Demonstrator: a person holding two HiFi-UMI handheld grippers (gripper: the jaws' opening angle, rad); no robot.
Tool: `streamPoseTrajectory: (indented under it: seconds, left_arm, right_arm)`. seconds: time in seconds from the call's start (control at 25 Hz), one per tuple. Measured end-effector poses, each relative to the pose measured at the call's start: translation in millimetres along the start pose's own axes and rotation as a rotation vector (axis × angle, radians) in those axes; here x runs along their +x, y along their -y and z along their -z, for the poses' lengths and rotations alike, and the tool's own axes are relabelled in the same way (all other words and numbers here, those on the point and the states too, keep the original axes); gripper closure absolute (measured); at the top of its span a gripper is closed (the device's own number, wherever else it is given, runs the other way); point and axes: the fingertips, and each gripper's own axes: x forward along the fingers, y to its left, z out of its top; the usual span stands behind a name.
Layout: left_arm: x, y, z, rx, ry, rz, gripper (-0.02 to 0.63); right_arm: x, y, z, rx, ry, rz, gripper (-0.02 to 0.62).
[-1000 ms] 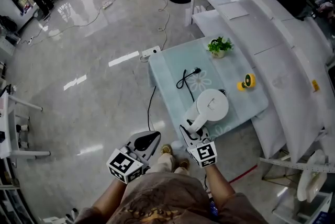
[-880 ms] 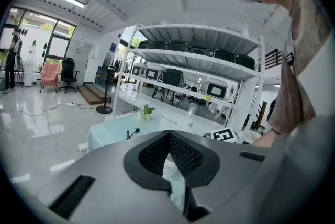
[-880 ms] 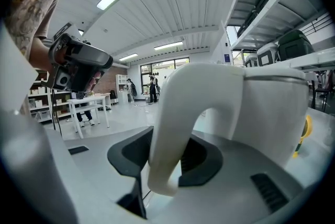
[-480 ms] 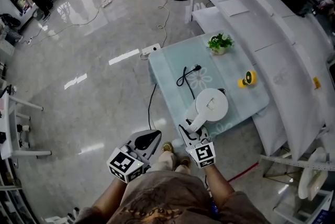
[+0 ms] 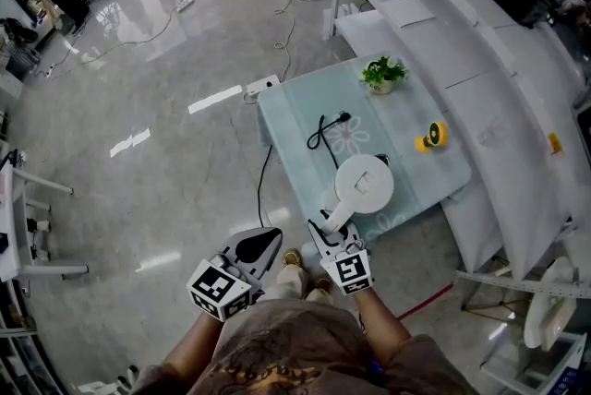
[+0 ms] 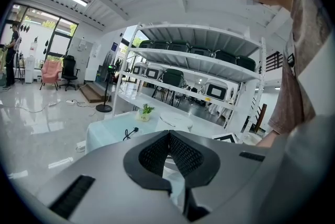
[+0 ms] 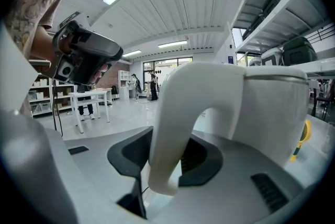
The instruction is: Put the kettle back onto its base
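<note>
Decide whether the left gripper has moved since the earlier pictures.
No: the left gripper keeps the same gap from the black floor cable in the head view.

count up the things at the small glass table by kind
white kettle: 1
potted plant: 1
black power cord: 1
yellow round object: 1
total: 4

One head view, two gripper views.
Head view looks steeply down from above; both gripper views face the far table (image 5: pixel 295 116) it shares, the right one close against the kettle (image 7: pixel 261 113).
</note>
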Motion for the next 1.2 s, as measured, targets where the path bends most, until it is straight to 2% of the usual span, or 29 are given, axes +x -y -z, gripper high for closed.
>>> streamPoseTrajectory:
  seconds: [0.92, 1.2]
  left_arm:
    - [-17.7, 14.3, 3.0, -0.012, 0.026, -0.018, 0.584]
    - [-21.2, 17.4, 6.1, -0.015, 0.034, -0.021, 0.584]
  right_arm:
    - [-0.3, -11.1, 6.5, -0.054, -0.017, 0.008, 0.451]
    - [-5.5, -13.6, 23.9, -0.065, -0.044, 0.011, 0.449]
